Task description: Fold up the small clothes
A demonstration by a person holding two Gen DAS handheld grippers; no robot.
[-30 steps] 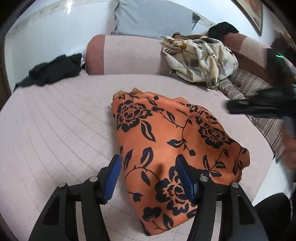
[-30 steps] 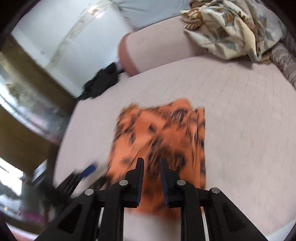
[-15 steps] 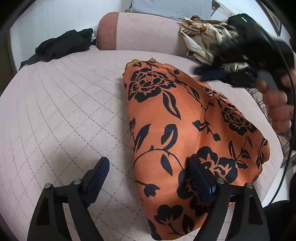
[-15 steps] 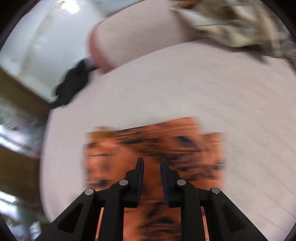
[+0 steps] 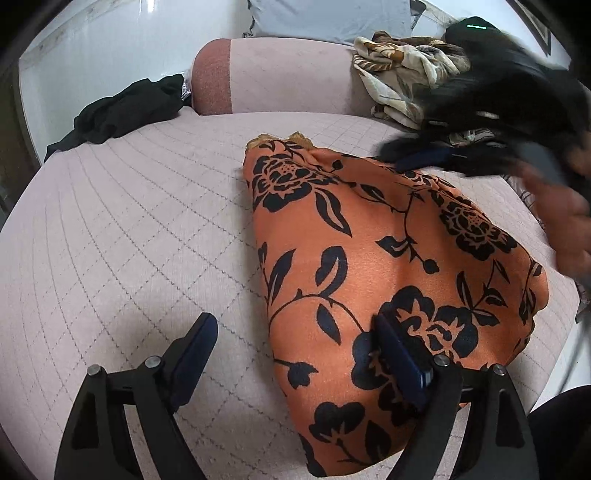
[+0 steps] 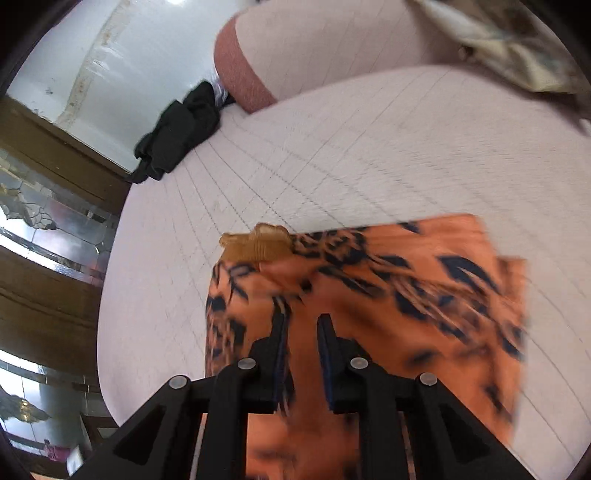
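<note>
Orange floral garment (image 5: 388, 258) lies beneath both: left tool (image 5: 295, 354) just spread wide, empty; right tool (image 6: 301, 325) nearly together, gripping nothing.

Home, likely bedroom. Wide bed (image 5: 122, 229) under pale pink quilted cover, stitched in diamond grid. Bolster (image 5: 273, 79) in same pink at head, grey pillow (image 5: 328, 16) behind it against white wall. Loose clothes about: black garment (image 5: 122, 110) crumpled at bed edge, cream patterned cloth (image 5: 402, 77) heaped by bolster. Dark wood frame with leaded glass panels (image 6: 40, 218) beside bed, perhaps door or wardrobe; view blurred.
</note>
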